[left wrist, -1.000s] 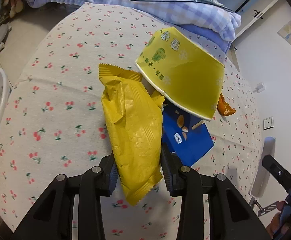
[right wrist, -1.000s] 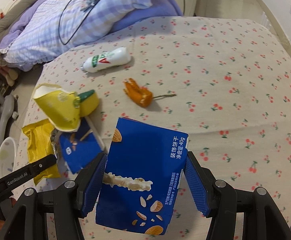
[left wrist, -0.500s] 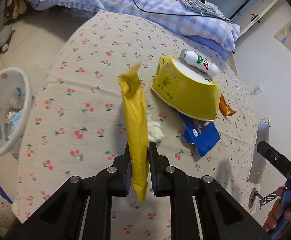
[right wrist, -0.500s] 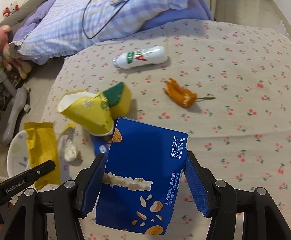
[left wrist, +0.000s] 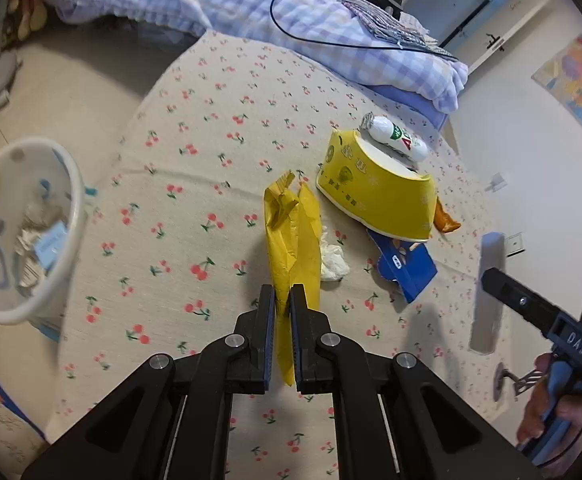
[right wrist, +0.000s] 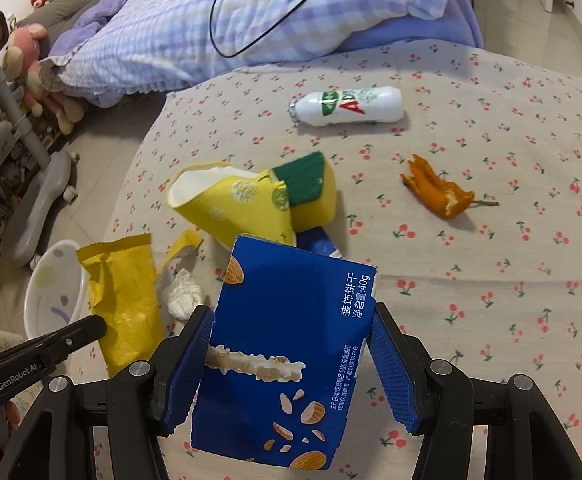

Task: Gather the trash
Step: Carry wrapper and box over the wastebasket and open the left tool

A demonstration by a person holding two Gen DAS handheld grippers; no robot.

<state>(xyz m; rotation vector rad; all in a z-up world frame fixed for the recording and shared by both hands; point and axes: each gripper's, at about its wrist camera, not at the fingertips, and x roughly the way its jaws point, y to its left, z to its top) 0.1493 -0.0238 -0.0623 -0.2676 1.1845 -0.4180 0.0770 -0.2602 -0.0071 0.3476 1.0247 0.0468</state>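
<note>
**Both grippers loaded, bin run looks like the next thing**

So this is the carry step, as far as I can judge. The left gripper (left wrist: 282,300) has just been closing its jaws and is now clenched on the crinkly yellow plastic snack wrapper (left wrist: 291,236), which sticks up between the pads, held up off the cherry-print bed sheet (left wrist: 195,152). The right gripper (right wrist: 291,344) is grasping the blue cardboard almond-biscuit box (right wrist: 287,344) by its two sides, also held clear of the bed.

Next move, I'd guess: swing both over to the round white plastic waste bin (left wrist: 75,184) on the floor beside the bed edge, get above the rim, then let go. The wrapper is floppy, so it needs to hang well inside first.

Count of what's lying on the bed:
- one torn yellow paper bowl (right wrist: 235,204)
- one white plastic drink bottle (right wrist: 349,110), on its side
- one orange peel scrap (right wrist: 437,196)
- one crumpled white tissue (right wrist: 183,294)
- one smaller torn blue box piece (left wrist: 407,268)

Bin already has some paper in it.
</note>
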